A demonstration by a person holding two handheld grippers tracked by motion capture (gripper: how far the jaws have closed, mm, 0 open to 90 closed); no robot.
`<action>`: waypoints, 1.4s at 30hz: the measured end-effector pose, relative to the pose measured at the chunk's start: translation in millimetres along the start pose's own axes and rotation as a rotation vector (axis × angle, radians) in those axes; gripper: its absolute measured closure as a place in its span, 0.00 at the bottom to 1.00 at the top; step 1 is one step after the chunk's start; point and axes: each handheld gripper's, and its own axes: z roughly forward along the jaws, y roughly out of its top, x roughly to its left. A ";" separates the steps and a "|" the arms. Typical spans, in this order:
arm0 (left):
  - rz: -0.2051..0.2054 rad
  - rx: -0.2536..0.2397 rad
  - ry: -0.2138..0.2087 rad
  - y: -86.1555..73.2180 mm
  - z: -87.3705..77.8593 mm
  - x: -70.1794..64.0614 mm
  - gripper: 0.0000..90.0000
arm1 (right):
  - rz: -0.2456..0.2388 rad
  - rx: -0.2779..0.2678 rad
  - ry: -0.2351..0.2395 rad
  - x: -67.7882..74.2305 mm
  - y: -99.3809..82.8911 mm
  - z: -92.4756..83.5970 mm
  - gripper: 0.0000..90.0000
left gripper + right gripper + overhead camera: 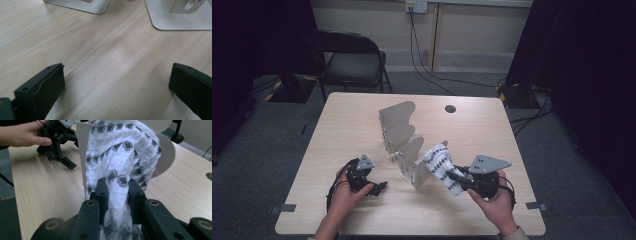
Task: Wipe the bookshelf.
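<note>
A white sock point(438, 162) with dark diamond bands is stretched over the nearest foot-shaped plate of a pale metal rack point(398, 131) at the middle of the wooden table point(347, 120). My right gripper point(455, 176) is shut on the sock's lower end, just right of the rack. In the right gripper view, the jaws of that gripper point(117, 185) pinch the bunched fabric of the sock point(120, 152), with the plate point(167, 152) behind it. My left gripper point(378, 187) rests low on the table left of the rack, open and with nothing in it point(117, 72).
A black chair point(352, 60) stands beyond the table's far edge. A small round hole point(450, 108) sits near the far right of the tabletop. Cables point(427, 65) trail on the floor behind. The rack's base plates point(175, 17) lie just ahead of the left gripper.
</note>
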 end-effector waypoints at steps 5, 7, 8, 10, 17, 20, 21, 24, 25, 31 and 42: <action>0.000 0.000 0.000 0.0 0.0 0.0 0.00 | 0.002 0.010 0.018 1.8 -4.2 9.7 0.83; 0.000 -0.001 0.000 0.0 0.1 0.0 0.00 | 0.007 0.011 0.026 1.6 -6.6 11.4 0.83; 0.000 -0.001 0.000 0.0 0.1 0.0 0.00 | 0.007 0.011 0.026 1.6 -6.6 11.4 0.83; -0.003 -0.001 -0.001 -0.1 0.1 -0.2 0.00 | 0.010 0.033 0.036 2.0 -13.3 15.8 0.83; -0.003 -0.001 -0.001 0.0 0.2 -0.2 0.00 | 0.023 0.082 0.051 4.0 -30.2 28.4 0.83; -0.001 -0.001 0.000 0.0 0.1 -0.1 0.00 | 0.025 0.113 0.055 4.0 -37.6 34.7 0.83; 0.003 0.000 0.001 0.1 0.0 0.2 0.00 | 0.026 0.120 0.056 3.8 -39.6 36.2 0.83; 0.000 0.000 0.000 0.0 0.0 0.0 0.00 | 0.033 0.145 0.059 3.5 -46.7 41.5 0.83; 0.003 0.000 0.001 0.1 0.0 0.2 0.00 | 0.033 0.152 0.057 3.4 -48.7 43.4 0.83; 0.001 0.000 0.000 0.0 0.0 0.0 0.00 | 0.053 0.177 0.065 0.8 -58.1 51.2 0.83; 0.002 0.000 0.001 0.1 0.0 0.1 0.00 | 0.048 0.233 0.059 -0.2 -68.7 56.9 0.83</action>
